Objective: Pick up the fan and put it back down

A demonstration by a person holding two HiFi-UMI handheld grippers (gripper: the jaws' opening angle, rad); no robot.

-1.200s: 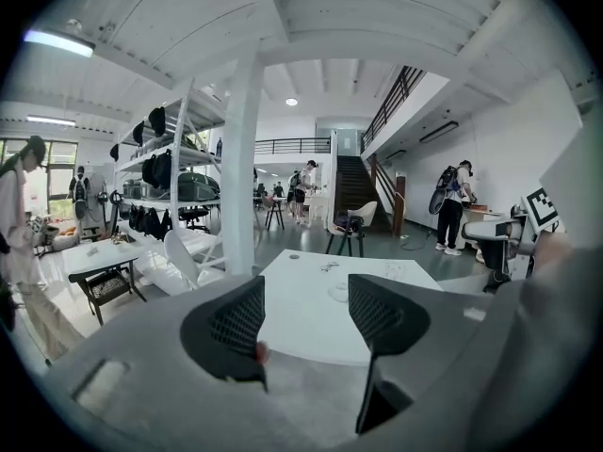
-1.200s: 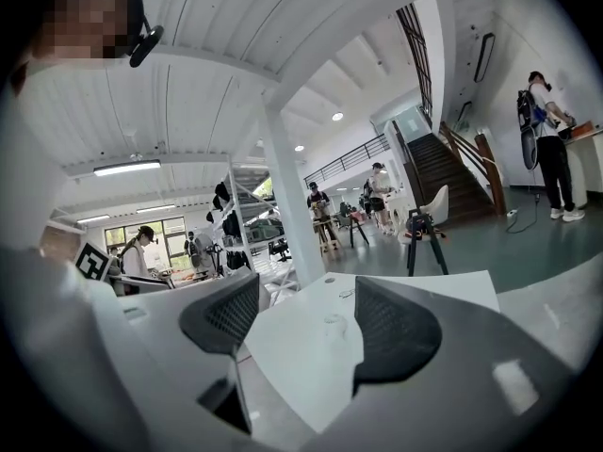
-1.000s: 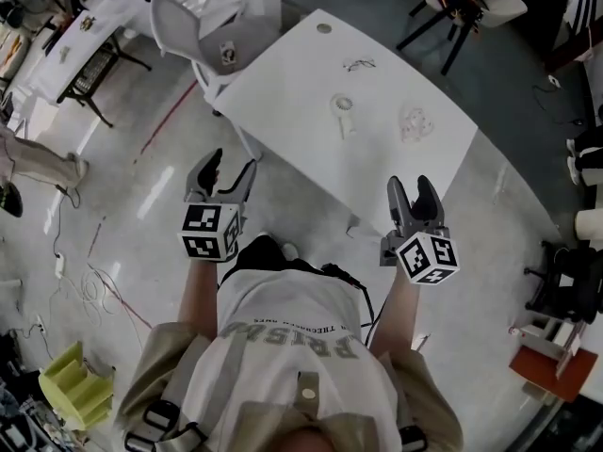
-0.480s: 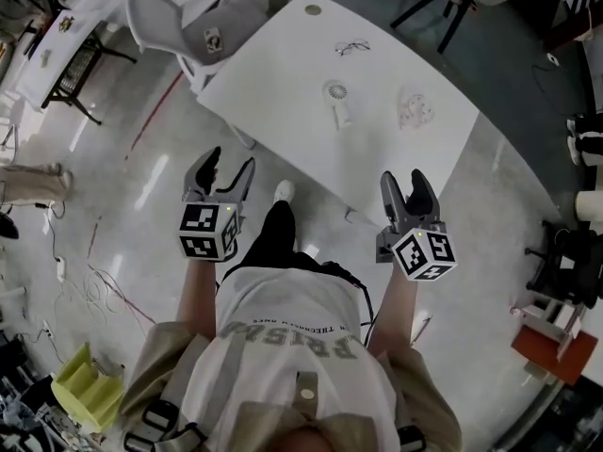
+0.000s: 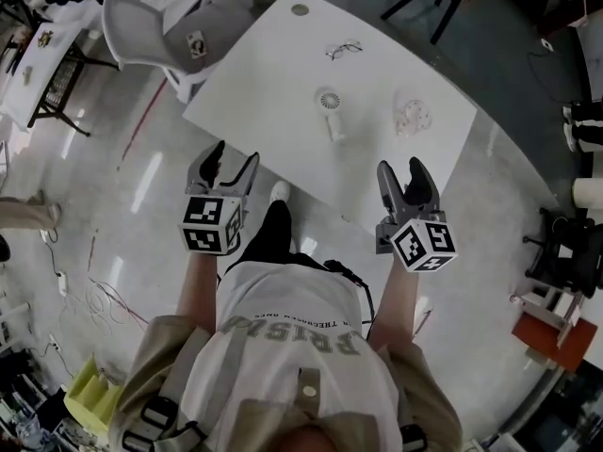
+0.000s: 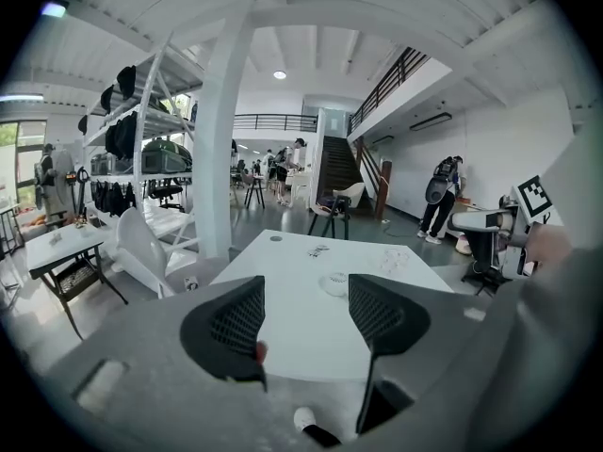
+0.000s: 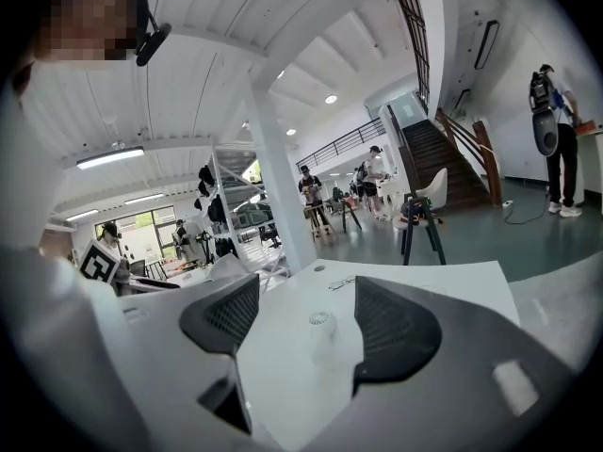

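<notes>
Fan (image 5: 329,111), small, white and handheld, lies flat near the middle of the white table (image 5: 247,102), round head toward the far edge and handle toward the person. Neither gripper touches it. Left gripper (image 5: 235,155) is held over the floor just short of the table's near edge, well apart from the fan. In the left gripper view its jaws (image 6: 306,295) stand wide with nothing between the pads; only the tabletop (image 6: 292,328) and the distant fan (image 6: 336,282) show through the gap. Right gripper (image 5: 402,168) sits at the near right corner of the table, about level with the left one. The right gripper view shows its jaws (image 7: 303,314) also wide and empty, with the fan (image 7: 321,323) framed far off between them on the table (image 7: 443,285). Each gripper's marker cube faces the head camera. Eyeglasses (image 5: 344,50) lie beyond the fan toward the far edge, and also show in both gripper views (image 6: 317,250) (image 7: 342,282). Pale crumpled item (image 5: 412,113) rests to the right of the fan, apart from it; cannot tell what it is. Round cable port (image 5: 300,10) sits near the table's far corner. White chair (image 5: 141,28) stands off the table's left side. Person's white shoe (image 5: 279,192) shows on the glossy floor between the grippers.
</notes>
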